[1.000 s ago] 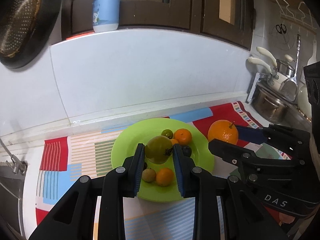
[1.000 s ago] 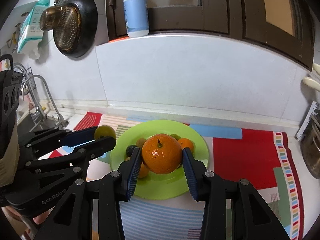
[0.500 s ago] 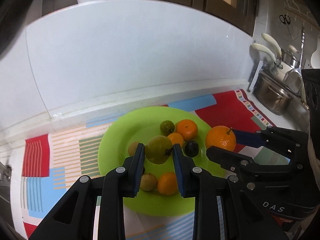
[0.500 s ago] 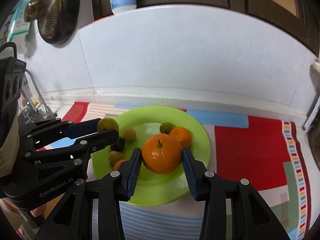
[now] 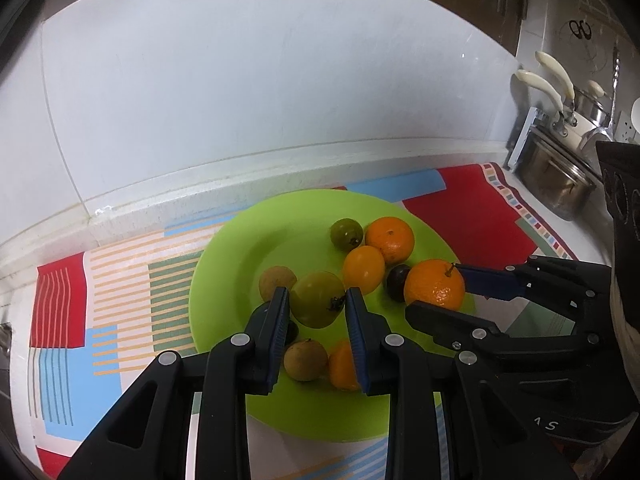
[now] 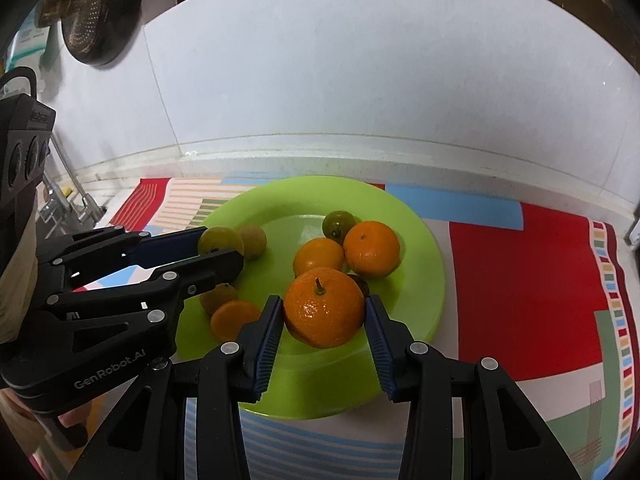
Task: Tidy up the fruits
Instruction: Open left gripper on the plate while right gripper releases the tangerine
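Note:
A lime green plate [image 5: 240, 248] [image 6: 424, 248] lies on a striped mat and holds several small oranges and greenish fruits. My left gripper [image 5: 316, 312] is shut on a yellow-green fruit [image 5: 316, 300], held just above the plate's left part; it also shows in the right wrist view [image 6: 218, 240]. My right gripper [image 6: 322, 320] is shut on a stemmed orange [image 6: 324, 306], held over the plate's near right part; it also shows in the left wrist view [image 5: 434, 284].
The colourful mat [image 6: 528, 280] covers the counter up to a white backsplash [image 5: 260, 80]. Steel pots [image 5: 560, 176] stand at the right. A faucet [image 6: 76, 196] and a hanging strainer pan [image 6: 96, 20] are at the left.
Both grippers have moved forward and down toward the plate with their fruits. The plate looks larger and the orange now hangs over its rim area.

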A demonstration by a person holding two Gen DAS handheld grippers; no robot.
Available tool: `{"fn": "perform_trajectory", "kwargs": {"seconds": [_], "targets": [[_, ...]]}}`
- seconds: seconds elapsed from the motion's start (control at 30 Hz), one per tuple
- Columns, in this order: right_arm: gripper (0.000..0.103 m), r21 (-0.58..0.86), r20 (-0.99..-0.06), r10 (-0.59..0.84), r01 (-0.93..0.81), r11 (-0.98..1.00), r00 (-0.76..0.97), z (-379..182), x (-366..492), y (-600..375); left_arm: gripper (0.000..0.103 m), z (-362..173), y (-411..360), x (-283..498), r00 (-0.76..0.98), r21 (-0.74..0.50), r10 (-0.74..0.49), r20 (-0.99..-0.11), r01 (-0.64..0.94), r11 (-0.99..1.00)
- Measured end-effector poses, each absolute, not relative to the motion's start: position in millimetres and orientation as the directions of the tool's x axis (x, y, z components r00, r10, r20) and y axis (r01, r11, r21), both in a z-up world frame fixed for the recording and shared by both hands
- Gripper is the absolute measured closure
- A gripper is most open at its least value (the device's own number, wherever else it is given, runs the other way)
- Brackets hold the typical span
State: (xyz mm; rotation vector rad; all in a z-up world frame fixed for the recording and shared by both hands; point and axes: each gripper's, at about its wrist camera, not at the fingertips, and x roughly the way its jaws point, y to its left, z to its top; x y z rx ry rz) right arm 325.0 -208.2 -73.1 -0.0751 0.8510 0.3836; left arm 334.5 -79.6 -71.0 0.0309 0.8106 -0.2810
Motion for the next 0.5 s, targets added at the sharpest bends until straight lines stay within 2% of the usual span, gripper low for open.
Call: {"fn": "perform_trajectory", "kwargs": {"seconds": [0.13, 0.5], "targets": [[0.06, 0.091, -0.749, 0.3, -0.357, 0.93, 0.59, -77, 327, -208, 0.067, -71, -78, 334, 0.654, -0.083, -0.234, -0.719, 0.253, 0.964], [0.057, 0.087, -0.728, 0.296, -0.346, 0.934, 0.618, -63, 317, -212, 0.067, -52, -69, 316, 0.68, -0.082, -0.183, -0.709, 0.178, 0.981]]}}
